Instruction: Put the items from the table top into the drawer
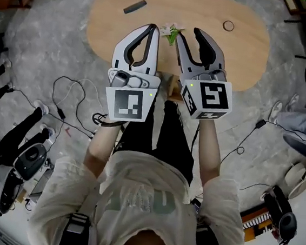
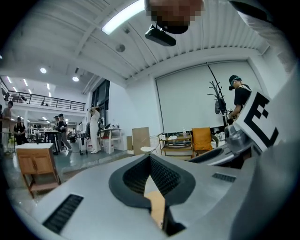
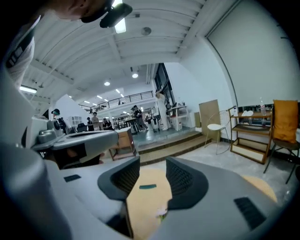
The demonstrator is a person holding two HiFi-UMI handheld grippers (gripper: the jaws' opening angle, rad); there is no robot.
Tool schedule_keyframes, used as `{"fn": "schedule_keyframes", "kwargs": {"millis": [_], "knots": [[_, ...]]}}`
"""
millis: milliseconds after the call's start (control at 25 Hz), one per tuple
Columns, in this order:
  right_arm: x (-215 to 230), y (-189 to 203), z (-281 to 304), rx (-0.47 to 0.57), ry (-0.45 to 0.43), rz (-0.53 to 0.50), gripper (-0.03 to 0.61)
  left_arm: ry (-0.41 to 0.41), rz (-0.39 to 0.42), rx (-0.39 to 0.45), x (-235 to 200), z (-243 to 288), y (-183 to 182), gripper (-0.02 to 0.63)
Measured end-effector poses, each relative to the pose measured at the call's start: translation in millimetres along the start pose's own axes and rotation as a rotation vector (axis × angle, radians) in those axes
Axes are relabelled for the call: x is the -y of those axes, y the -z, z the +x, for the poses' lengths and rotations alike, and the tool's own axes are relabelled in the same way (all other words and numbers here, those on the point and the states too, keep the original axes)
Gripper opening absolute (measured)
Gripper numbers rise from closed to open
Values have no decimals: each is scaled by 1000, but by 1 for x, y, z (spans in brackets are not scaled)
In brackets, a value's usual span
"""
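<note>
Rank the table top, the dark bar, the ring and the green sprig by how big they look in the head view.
1. the table top, by far largest
2. the dark bar and the green sprig, about alike, left unranked
3. the ring

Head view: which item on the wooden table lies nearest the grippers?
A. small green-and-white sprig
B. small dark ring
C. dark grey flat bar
A: the small green-and-white sprig lies between the left gripper and right gripper; dark grey flat bar and small dark ring lie farther.
</note>
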State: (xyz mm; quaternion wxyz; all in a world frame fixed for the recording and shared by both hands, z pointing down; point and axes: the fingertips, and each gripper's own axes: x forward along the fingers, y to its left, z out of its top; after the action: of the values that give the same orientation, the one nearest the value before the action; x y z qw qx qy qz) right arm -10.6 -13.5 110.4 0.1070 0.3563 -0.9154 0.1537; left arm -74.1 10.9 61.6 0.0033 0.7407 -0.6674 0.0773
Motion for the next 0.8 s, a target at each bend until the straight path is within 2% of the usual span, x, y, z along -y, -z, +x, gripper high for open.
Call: {"fn": "schedule_keyframes", "kwargs": {"millis": [80,160,280,400,560,800], "knots": [[16,51,31,-74,12,-4,204,-24,-20,-32,-6,16,47,6],[31,107,57,-151,39,-1,225,-46,-50,-60,-11,30,93,6],[46,184,85,-258,64,14,225,-72,-77,-110,-13,38,151,6],[54,243,102,-356,72,20,225,-101,-116,-156,-10,34,193,6],[61,289,119,-435,77,11,225,-106,-138,-200,-2,32,232,6],[64,316,127,-501,82,-13,225,-131,-150,-240,-6,26,254,6]]}}
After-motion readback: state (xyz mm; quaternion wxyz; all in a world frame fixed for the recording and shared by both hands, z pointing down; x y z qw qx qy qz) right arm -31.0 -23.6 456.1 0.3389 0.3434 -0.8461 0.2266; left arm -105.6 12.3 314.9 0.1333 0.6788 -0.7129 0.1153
